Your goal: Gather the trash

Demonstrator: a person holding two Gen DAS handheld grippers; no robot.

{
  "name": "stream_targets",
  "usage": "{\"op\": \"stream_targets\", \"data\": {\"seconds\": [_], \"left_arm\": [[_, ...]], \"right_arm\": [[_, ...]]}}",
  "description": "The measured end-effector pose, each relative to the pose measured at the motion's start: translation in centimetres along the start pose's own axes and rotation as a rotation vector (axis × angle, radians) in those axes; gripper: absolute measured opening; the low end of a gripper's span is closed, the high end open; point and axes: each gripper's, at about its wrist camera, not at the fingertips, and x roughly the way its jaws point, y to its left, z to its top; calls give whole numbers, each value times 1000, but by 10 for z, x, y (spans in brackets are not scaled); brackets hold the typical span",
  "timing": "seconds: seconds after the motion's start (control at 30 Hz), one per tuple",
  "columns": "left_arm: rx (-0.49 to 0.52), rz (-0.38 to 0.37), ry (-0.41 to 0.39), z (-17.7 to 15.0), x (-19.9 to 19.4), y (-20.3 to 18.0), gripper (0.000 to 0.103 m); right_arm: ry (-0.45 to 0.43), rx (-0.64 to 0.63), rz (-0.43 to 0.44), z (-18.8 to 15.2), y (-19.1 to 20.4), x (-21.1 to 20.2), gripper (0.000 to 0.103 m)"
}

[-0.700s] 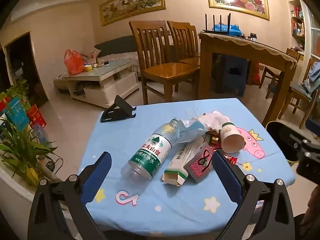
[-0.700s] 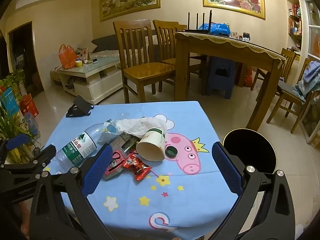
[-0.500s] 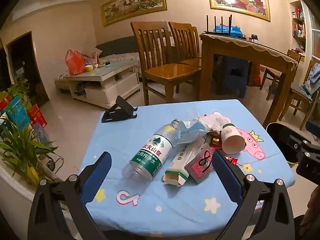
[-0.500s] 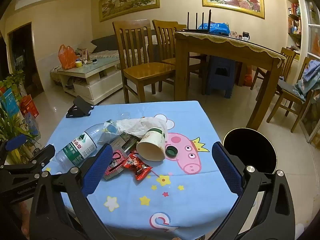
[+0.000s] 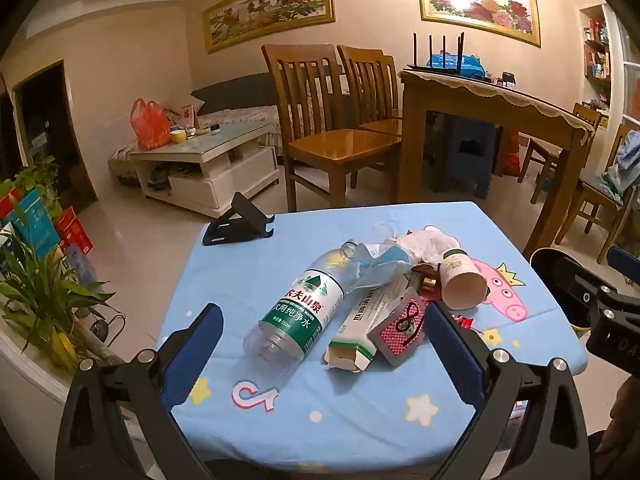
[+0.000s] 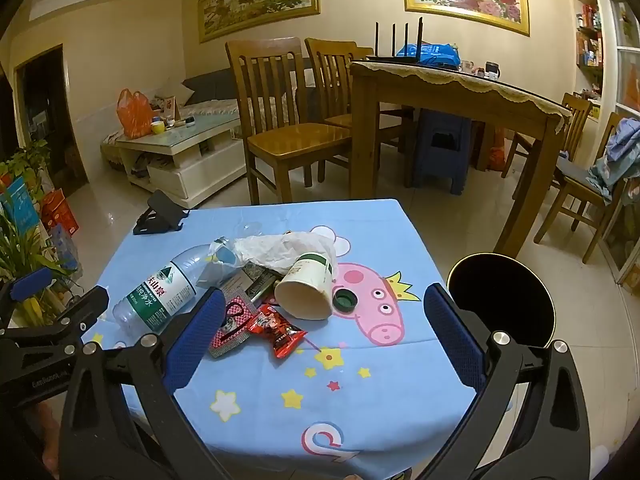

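Note:
Trash lies in a heap on the small table with the blue cartoon cloth (image 5: 320, 412) (image 6: 400, 240). A clear plastic bottle with a green label (image 5: 298, 310) (image 6: 160, 290) lies on its side. Beside it are a white-green carton (image 5: 360, 332), a pink patterned packet (image 5: 400, 326) (image 6: 232, 328), a paper cup (image 5: 460, 280) (image 6: 308, 290) tipped over, a red snack wrapper (image 6: 280, 330), a green cap (image 6: 345, 300) and crumpled white plastic (image 6: 280, 248). My left gripper (image 5: 320, 354) hovers open above the near edge, short of the bottle. My right gripper (image 6: 320, 344) is open near the wrapper, holding nothing.
A black round bin (image 6: 500, 300) (image 5: 560, 276) stands on the floor right of the table. A black phone stand (image 5: 240, 226) (image 6: 160, 214) sits at the far left corner. Wooden chairs (image 6: 280, 120), a dining table (image 6: 460, 92) and a plant (image 5: 44, 300) surround the area.
Both views have shifted only slightly; the scene sits a little lower in the left wrist view. Nothing on the table has moved and both grippers stay open.

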Motion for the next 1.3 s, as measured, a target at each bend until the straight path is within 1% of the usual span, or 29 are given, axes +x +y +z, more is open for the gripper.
{"op": "stream_targets", "data": {"seconds": [1.3], "left_arm": [[-3,-3,-2,1,0,2,97]], "right_arm": [[7,9,1,1,-1,1,98]]}}
